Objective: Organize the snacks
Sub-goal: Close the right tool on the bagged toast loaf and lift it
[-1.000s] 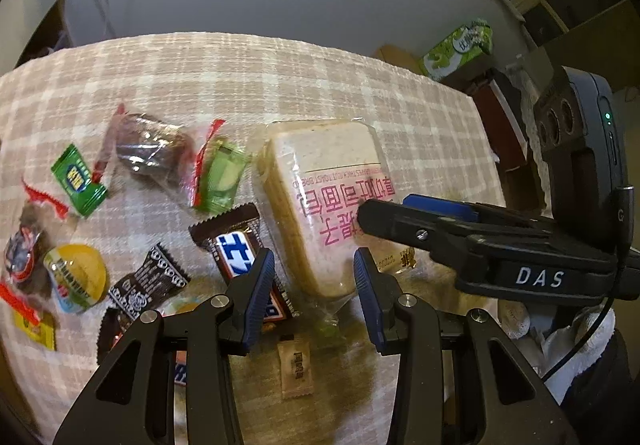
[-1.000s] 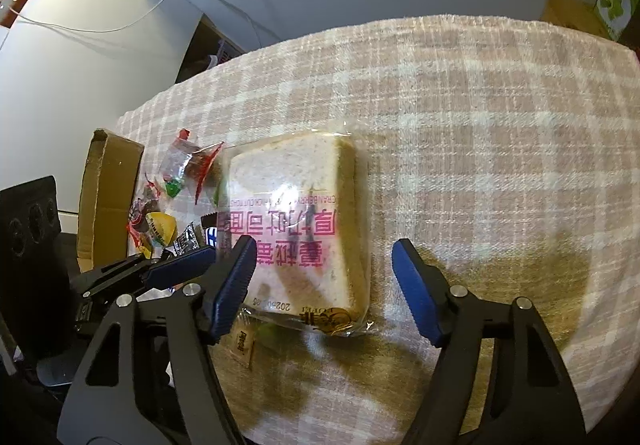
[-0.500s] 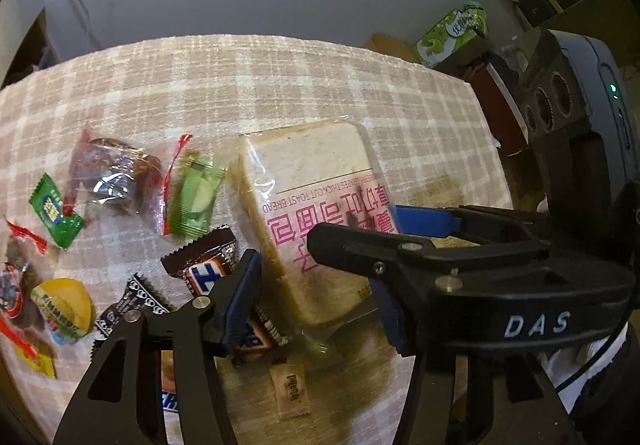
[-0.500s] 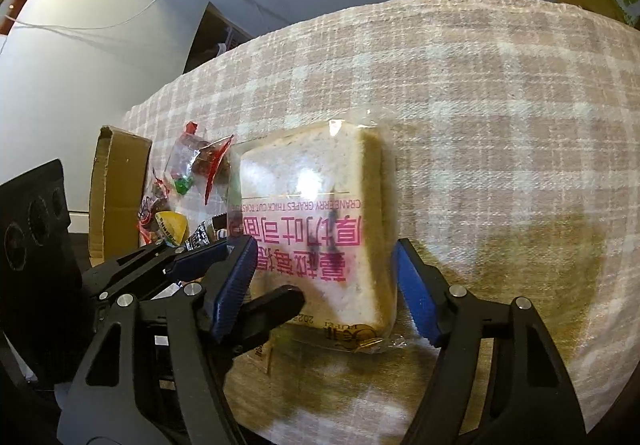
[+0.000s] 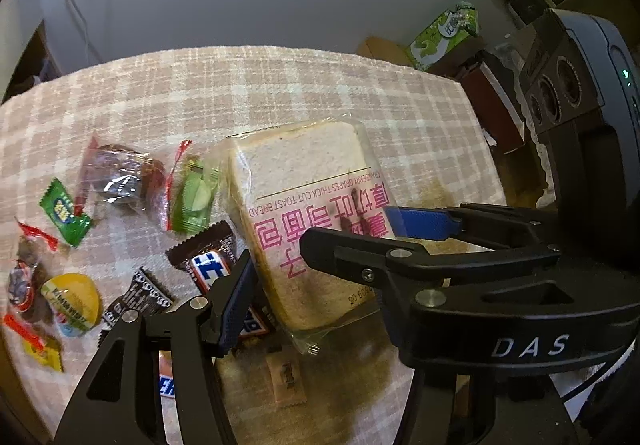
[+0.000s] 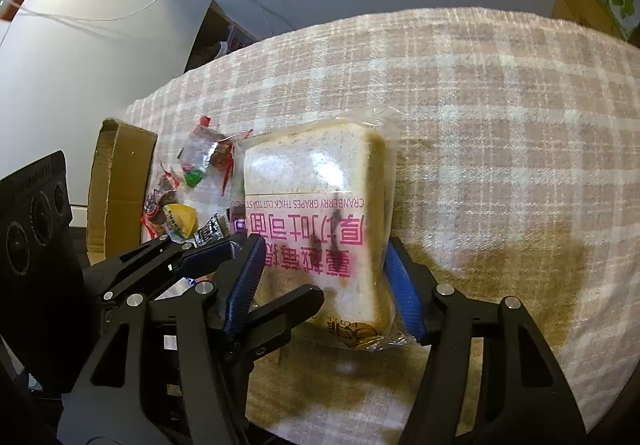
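Observation:
A wrapped slice of thick toast bread point(image 5: 304, 201) with pink print lies on the checked tablecloth; it also shows in the right wrist view point(image 6: 320, 221). My right gripper point(image 6: 324, 285) straddles its near end, blue pads touching both sides of the pack. My left gripper point(image 5: 316, 293) is open just left of it, its right finger hidden behind the right gripper's finger. Small wrapped candies point(image 5: 120, 181) and chocolate bars point(image 5: 208, 265) lie left of the bread.
A cardboard box point(image 6: 116, 181) stands at the table's left edge beyond the candies. A small beige sachet point(image 5: 288, 377) lies near the front edge. A green box point(image 5: 444, 33) sits off the table at the back right.
My right gripper moved forward over the bread's near end and closed its fingers onto the pack's sides. My left gripper stayed open and shifted slightly right, beside the bread.

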Tool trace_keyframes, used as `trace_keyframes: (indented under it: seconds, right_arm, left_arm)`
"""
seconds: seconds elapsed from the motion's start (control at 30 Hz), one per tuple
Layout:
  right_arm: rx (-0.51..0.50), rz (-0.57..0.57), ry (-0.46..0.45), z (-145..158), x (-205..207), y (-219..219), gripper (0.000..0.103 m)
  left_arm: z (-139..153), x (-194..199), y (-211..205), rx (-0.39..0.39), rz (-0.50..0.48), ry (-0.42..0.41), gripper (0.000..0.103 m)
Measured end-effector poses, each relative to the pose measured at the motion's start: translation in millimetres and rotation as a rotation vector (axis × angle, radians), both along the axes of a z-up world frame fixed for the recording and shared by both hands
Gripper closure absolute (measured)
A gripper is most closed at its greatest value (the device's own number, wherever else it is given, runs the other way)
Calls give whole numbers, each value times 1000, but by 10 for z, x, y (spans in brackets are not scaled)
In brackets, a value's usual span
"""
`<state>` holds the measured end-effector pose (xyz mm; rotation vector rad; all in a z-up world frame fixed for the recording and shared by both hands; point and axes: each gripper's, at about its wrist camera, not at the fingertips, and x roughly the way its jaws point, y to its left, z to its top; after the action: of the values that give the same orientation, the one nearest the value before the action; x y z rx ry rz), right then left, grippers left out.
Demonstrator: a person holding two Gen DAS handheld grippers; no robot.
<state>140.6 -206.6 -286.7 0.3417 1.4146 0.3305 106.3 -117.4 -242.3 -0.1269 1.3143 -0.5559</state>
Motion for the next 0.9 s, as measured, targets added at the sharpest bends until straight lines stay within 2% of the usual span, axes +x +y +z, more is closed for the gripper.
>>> trace_keyframes:
  seconds: [0.23, 0.43, 0.9]
  right_arm:
    - [-7, 20, -31, 206, -23, 193, 39]
    - [1, 71, -70, 434, -49, 502, 39]
    - [45, 291, -129, 753, -6, 1640, 39]
  left_arm:
    - [219, -73, 179, -2, 27, -46, 48]
    - [454, -159, 510, 12, 78, -102, 48]
    - [766, -390, 1543, 55, 306, -164, 48]
